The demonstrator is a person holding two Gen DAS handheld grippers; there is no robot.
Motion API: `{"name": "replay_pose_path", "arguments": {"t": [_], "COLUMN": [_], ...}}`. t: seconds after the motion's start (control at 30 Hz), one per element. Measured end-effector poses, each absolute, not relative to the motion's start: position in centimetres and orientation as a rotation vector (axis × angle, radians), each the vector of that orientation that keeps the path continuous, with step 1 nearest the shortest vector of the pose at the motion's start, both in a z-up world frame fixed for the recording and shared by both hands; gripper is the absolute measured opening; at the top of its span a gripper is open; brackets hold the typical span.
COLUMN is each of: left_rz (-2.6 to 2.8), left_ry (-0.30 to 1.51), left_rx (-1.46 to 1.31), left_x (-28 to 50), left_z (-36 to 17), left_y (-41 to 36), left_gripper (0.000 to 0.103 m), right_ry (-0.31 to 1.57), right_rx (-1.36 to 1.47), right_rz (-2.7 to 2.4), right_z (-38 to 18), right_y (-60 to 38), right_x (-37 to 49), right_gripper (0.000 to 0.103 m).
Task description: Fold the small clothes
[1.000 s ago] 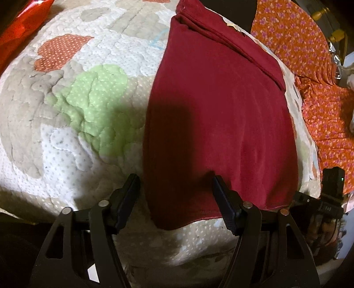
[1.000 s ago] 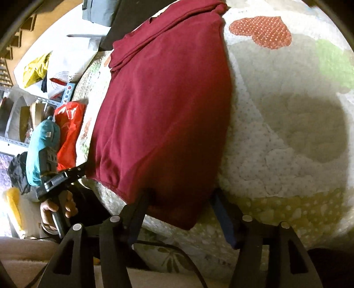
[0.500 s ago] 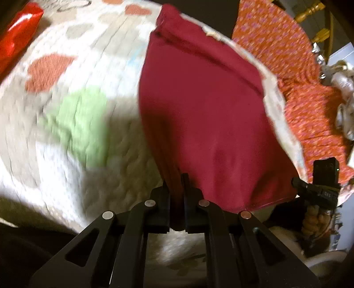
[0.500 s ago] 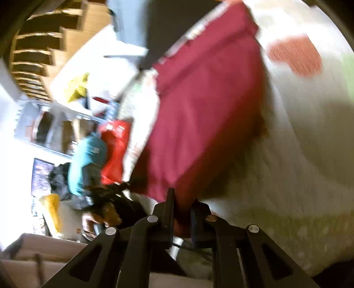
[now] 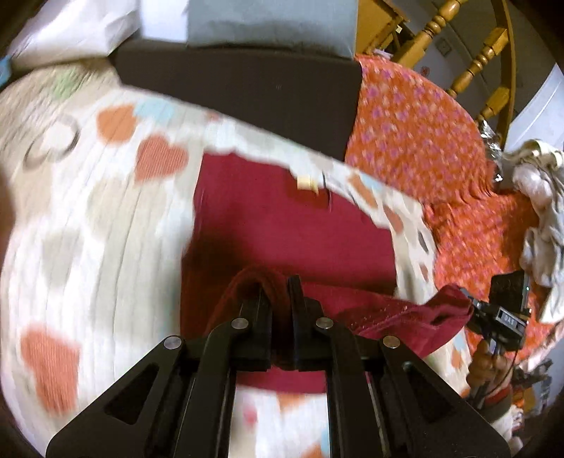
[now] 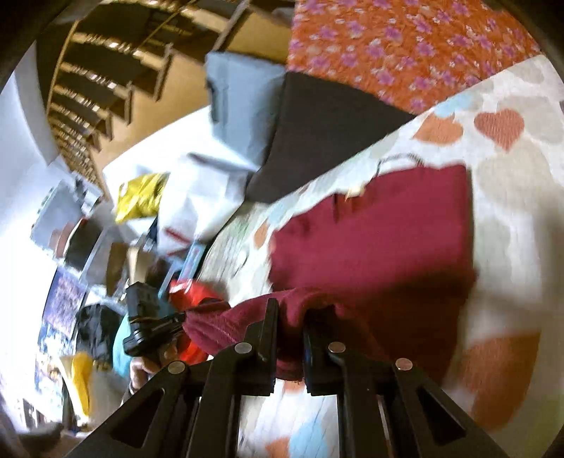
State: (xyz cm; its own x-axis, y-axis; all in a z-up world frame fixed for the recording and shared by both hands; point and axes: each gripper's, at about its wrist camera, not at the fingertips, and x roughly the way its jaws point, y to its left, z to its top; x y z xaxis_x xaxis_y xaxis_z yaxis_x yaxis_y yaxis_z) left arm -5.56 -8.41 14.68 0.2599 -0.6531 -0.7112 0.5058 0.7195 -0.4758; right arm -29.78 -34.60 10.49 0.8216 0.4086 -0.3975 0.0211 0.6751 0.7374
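A dark red garment [image 5: 292,225] lies on a heart-patterned quilt [image 5: 88,229]. My left gripper [image 5: 279,285] is shut on its near hem, lifted above the lower layer. The right gripper shows at the right edge of the left wrist view [image 5: 469,306], holding the same hem. In the right wrist view the garment [image 6: 380,232] spreads ahead and my right gripper [image 6: 290,311] is shut on a bunched fold of it. The left gripper [image 6: 176,319] shows at the left there, holding the hem's other corner. Both views are motion-blurred.
A black cushion [image 5: 239,88] and a grey pillow [image 5: 268,24] lie beyond the quilt. An orange floral cloth [image 5: 423,141] covers the right side, with a pale crumpled cloth [image 5: 543,211] on it. Wooden rails [image 5: 476,67] stand behind. Bags and shelves [image 6: 105,246] are left of the bed.
Both grippers closed on the red garment's near hem, lifted it and carried it forward over the rest of the garment. The far edge now looks much closer.
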Motion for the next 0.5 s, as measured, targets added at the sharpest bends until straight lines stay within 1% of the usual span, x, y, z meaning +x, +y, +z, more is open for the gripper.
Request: {"name": "replay_pose_path", "arguments": {"t": [0.13,0.27,0.33,0.37,0.4,0.43,0.47,0.5], "left_rz": [-0.715,-0.669,-0.662,-0.667,-0.672,-0.676,-0.679,-0.685], "left_ry": [1.013,1.008,1.012,1.019,1.024,1.022,1.016,1.006], "left_rx": [-0.143,-0.192,-0.191,-0.199,-0.2,-0.194,-0.185,-0.161], "left_x": [-0.1,4.5,5.9,6.6,7.1,7.2,7.1,7.0], "left_z": [13.3,10.9,10.0,9.6,9.5,9.6,9.9,10.3], "left_y": [-12.7,-14.3,-14.2,-14.2,-14.3,-14.3,-14.4,-14.4], "left_gripper": [0.006,0.006,0.007,0.011,0.013,0.02,0.026,0.028], "right_ry": [0.583,0.583,0.598,0.609,0.623,0.632,0.612,0.573], "right_rx": [0.858,0.911,0.894,0.877,0.863,0.854,0.853,0.847], "right_rz": [0.136,0.038,-0.025,-0.034,-0.039,-0.04,-0.024,-0.02], "right_z": [8.6,5.5,4.3,4.1,3.9,4.0,4.4,5.1], "right_y": [-38.9,-42.6,-43.9,-44.2,-44.4,-44.3,-44.3,-44.3], "right_x": [-24.3,-19.2,-17.4,-16.8,-16.6,-16.5,-16.8,-17.5], "right_gripper": [0.01,0.01,0.012,0.015,0.02,0.024,0.035,0.044]}}
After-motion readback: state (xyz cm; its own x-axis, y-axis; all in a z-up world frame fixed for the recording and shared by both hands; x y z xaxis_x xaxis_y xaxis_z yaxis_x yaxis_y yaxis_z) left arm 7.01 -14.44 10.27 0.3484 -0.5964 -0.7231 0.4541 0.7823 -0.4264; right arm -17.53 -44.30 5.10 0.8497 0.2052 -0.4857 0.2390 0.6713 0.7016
